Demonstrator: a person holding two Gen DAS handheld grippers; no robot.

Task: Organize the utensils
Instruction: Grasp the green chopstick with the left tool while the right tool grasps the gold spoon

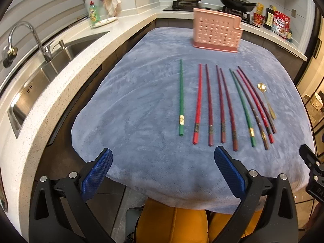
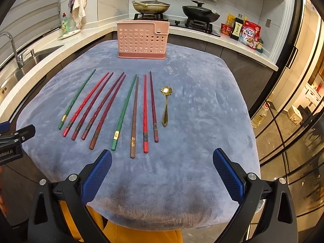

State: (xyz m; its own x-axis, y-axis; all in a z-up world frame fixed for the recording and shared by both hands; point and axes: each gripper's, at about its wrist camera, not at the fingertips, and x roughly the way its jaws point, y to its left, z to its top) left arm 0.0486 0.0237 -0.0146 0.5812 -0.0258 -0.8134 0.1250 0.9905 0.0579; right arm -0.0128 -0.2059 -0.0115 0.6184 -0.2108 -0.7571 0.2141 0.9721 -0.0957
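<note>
Hovering wide open and empty, my left gripper (image 1: 163,160) and right gripper (image 2: 162,160) face 9 chopsticks (image 2: 122,113), gold spoon (image 2: 166,105) at 1 o'clock, pink holder (image 2: 142,39) at 12.

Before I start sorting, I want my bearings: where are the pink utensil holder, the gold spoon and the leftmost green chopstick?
pink utensil holder (image 2: 141,40), right wrist view, middle of its perforated front wall.
gold spoon (image 2: 165,109), right wrist view, middle of its handle.
leftmost green chopstick (image 1: 181,93), left wrist view, mid-shaft.
</note>
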